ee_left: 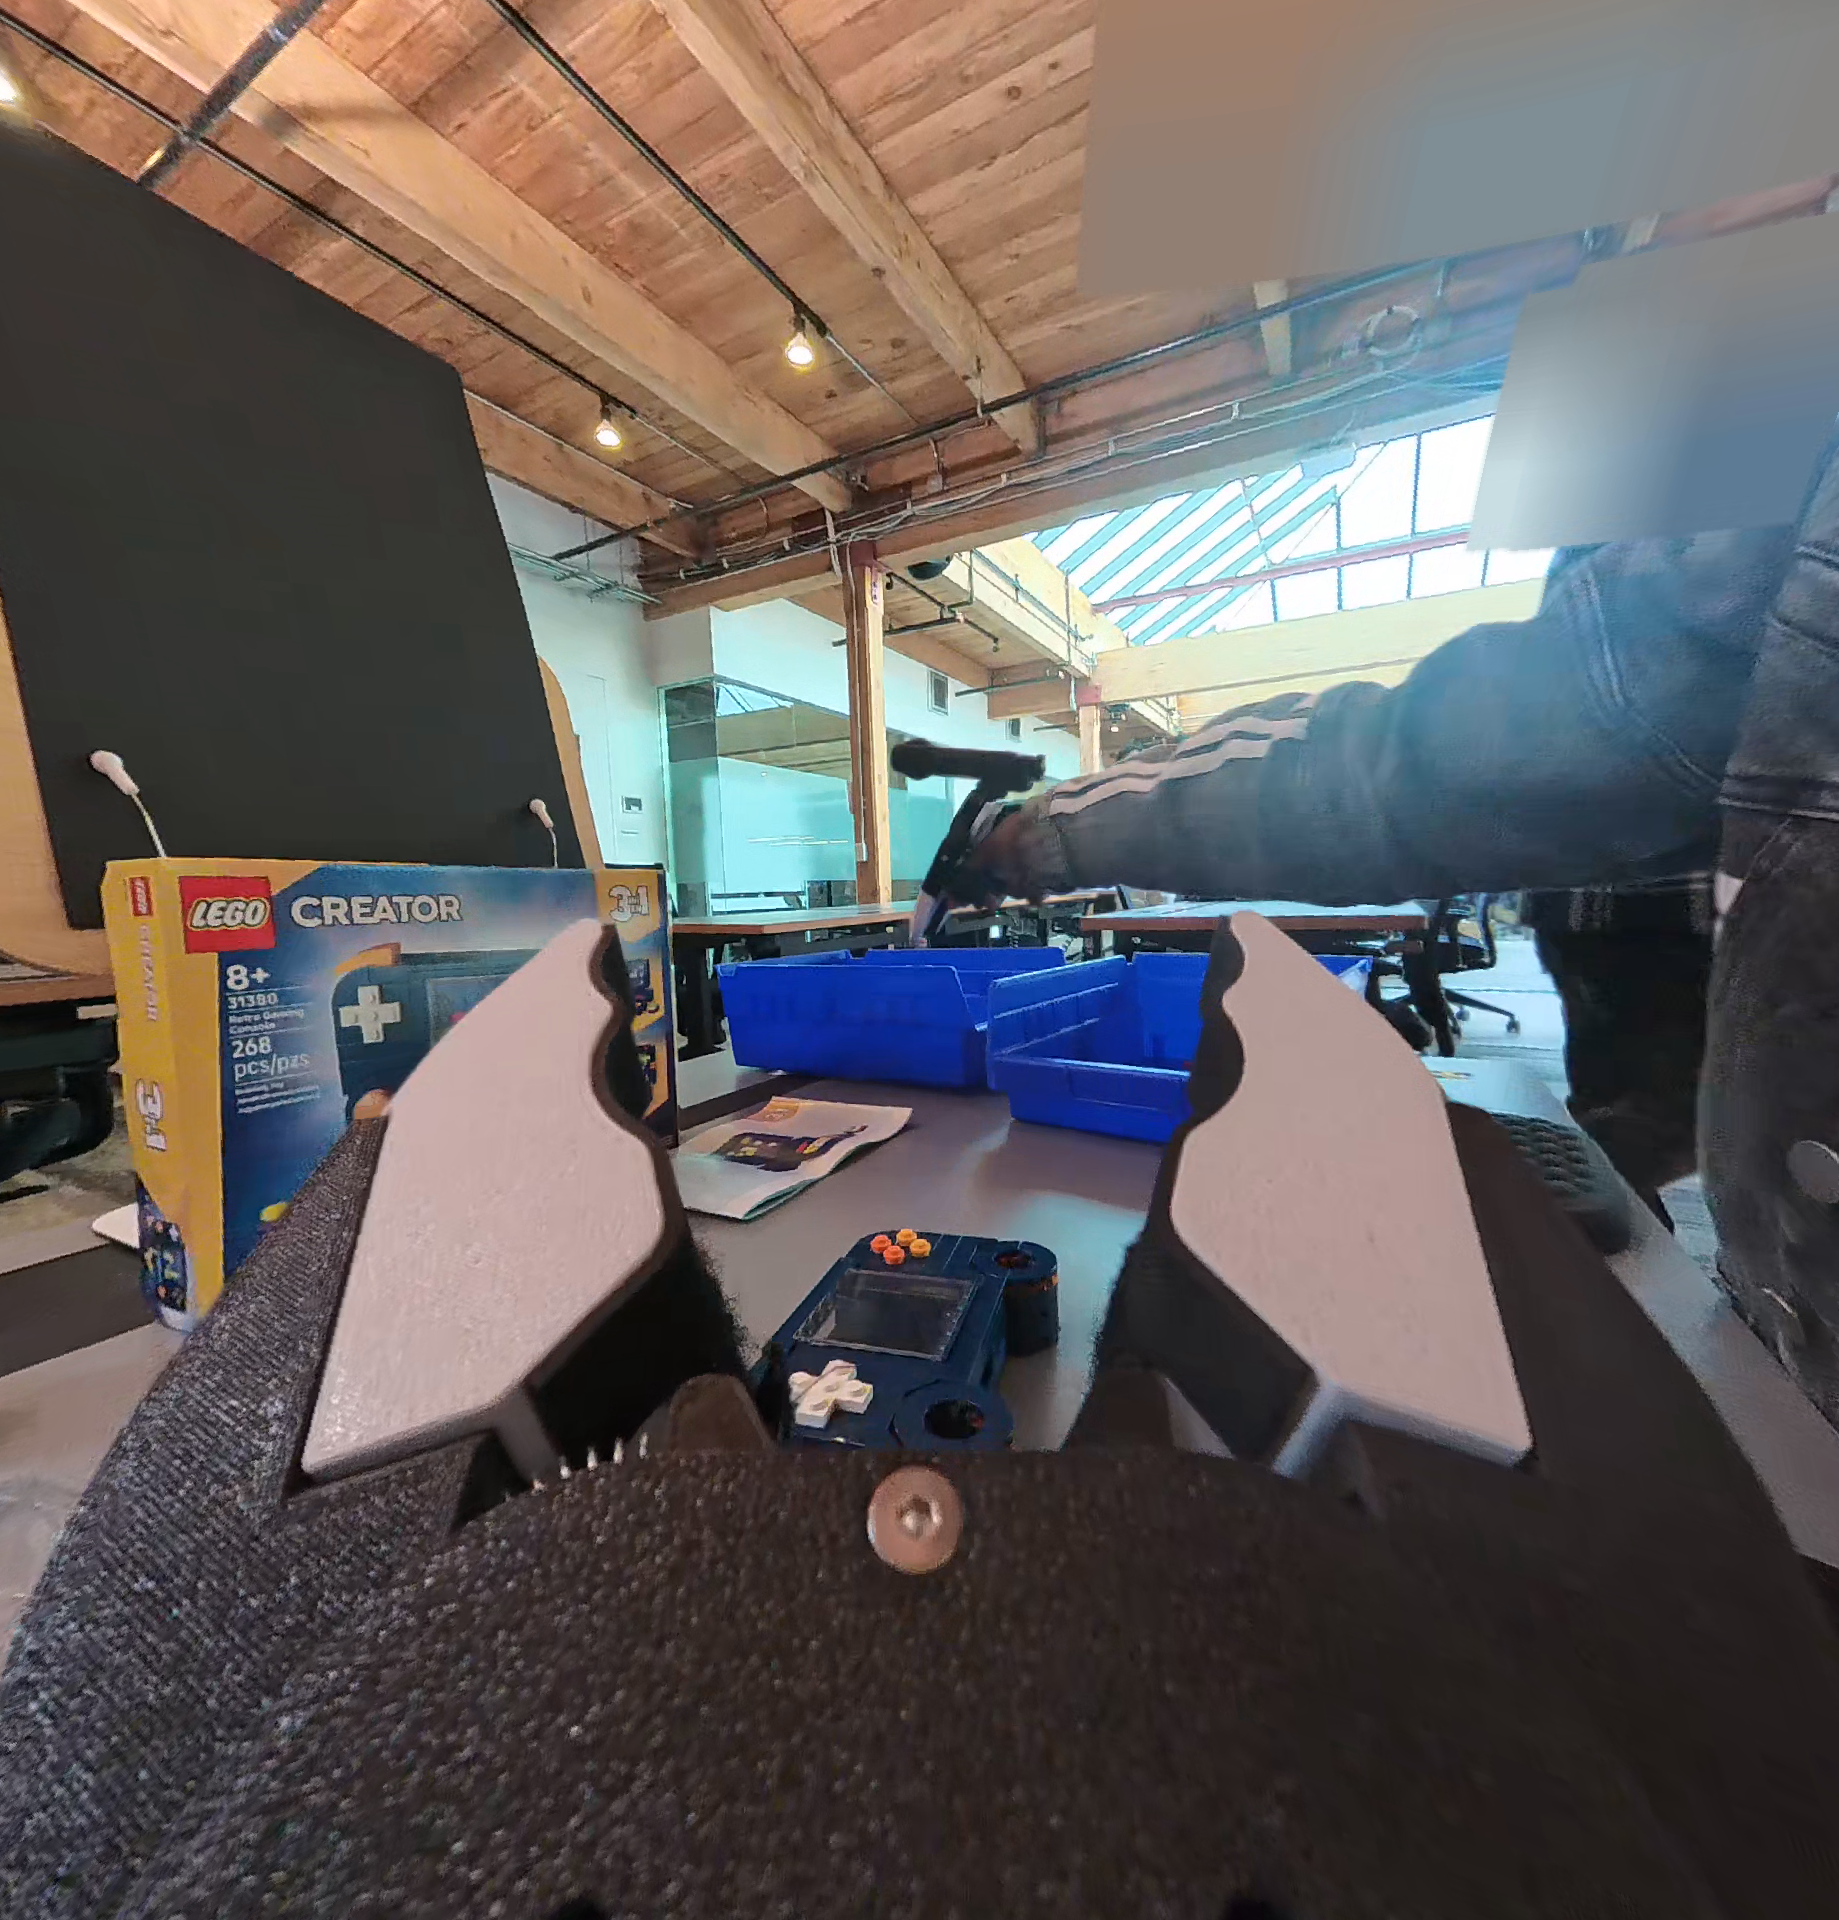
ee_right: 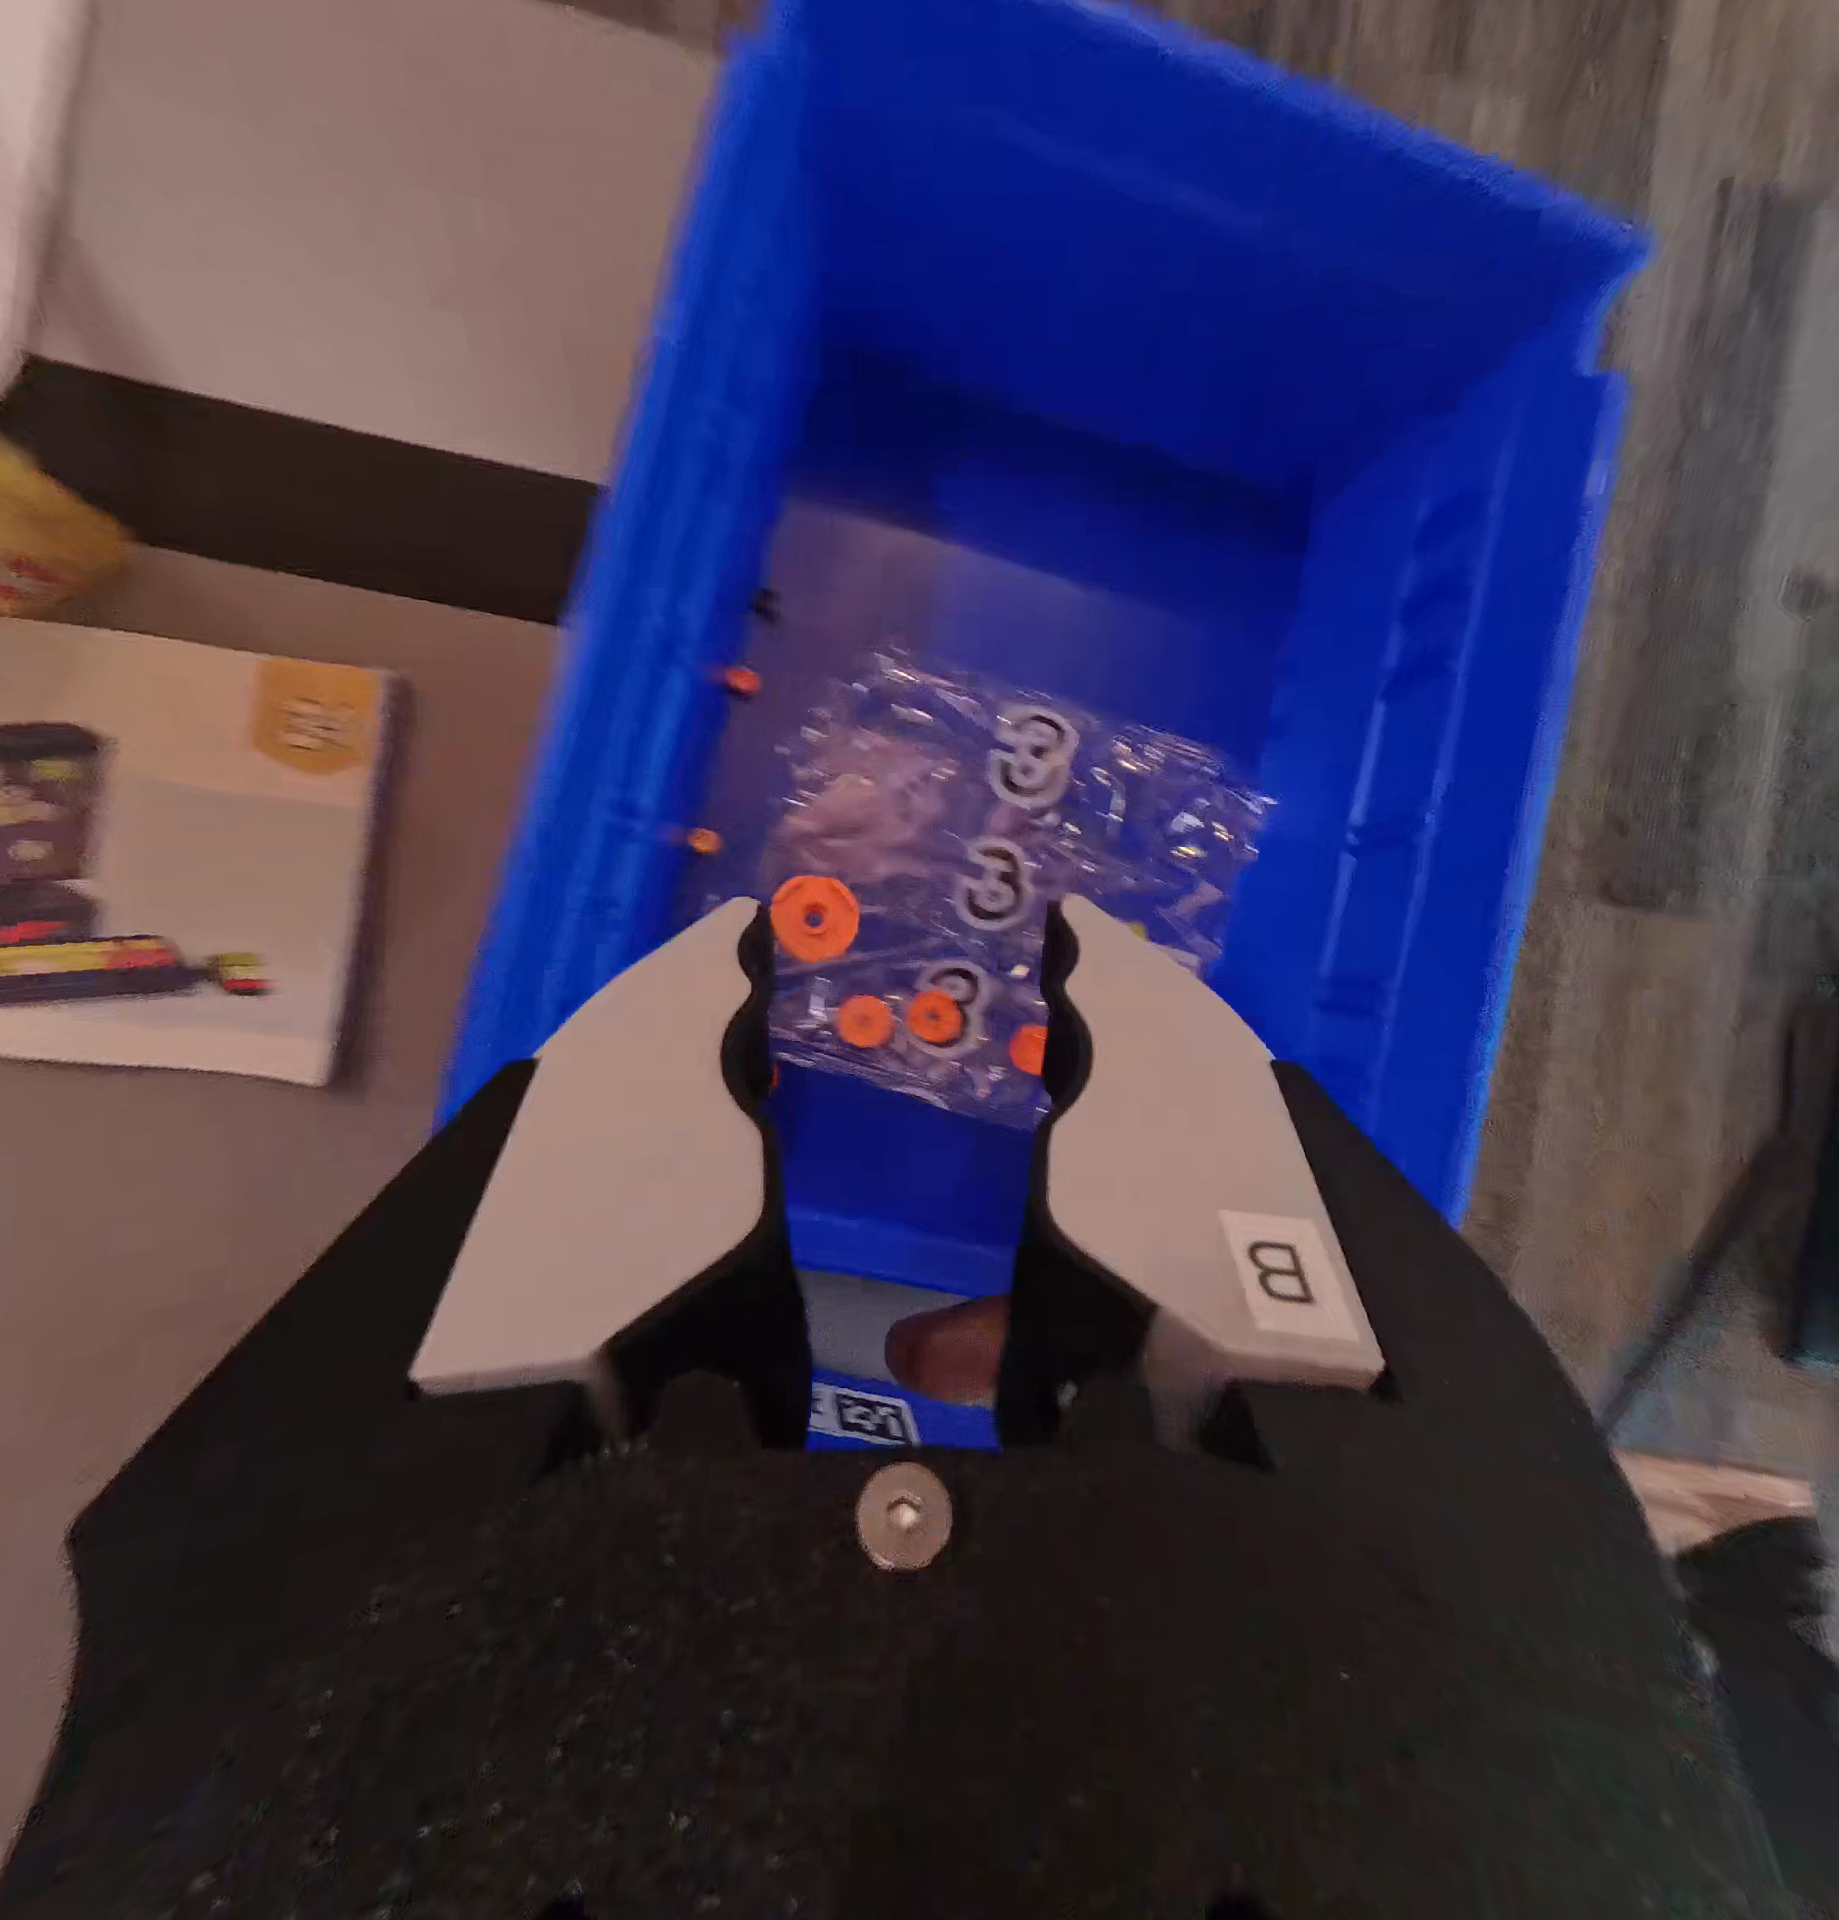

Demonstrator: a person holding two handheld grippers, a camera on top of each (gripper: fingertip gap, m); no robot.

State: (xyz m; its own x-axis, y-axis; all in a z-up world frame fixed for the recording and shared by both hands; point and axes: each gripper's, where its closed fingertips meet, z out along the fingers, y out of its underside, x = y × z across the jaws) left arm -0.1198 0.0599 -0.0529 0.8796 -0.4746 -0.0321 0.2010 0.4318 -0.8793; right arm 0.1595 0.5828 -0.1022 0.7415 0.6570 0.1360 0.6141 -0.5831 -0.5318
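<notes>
**Both grippers empty, one over the bin, one over the brick console**

I see the grey desk (ee_left: 956, 1164) first, with the big toy box (ee_left: 271, 1039) standing upright at my left, and two blue bins (ee_left: 842, 1013) side by side at the far edge. A person's dark sleeve (ee_left: 1362, 800) reaches across above them.

My right gripper (ee_right: 899, 935) hangs over the open blue bin (ee_right: 1414, 675), jaws parted a moderate way with nothing between them. Below lies a clear plastic bag (ee_right: 1008, 862), crumpled on the bin floor, and several small orange round pieces (ee_right: 813, 918) lie on or beside it; the view is smeared, so I cannot tell which are inside the bag. A printed booklet (ee_right: 167, 852) lies flat on the desk just left of the bin.

My left gripper (ee_left: 915, 997) has its jaws spread wide, holding nothing. Near its base on the desk sits a dark blue brick-built handheld console (ee_left: 894, 1340), with a clear screen, a white cross pad and orange buttons. It looks largely built, and loose pieces remain in the bin.
</notes>
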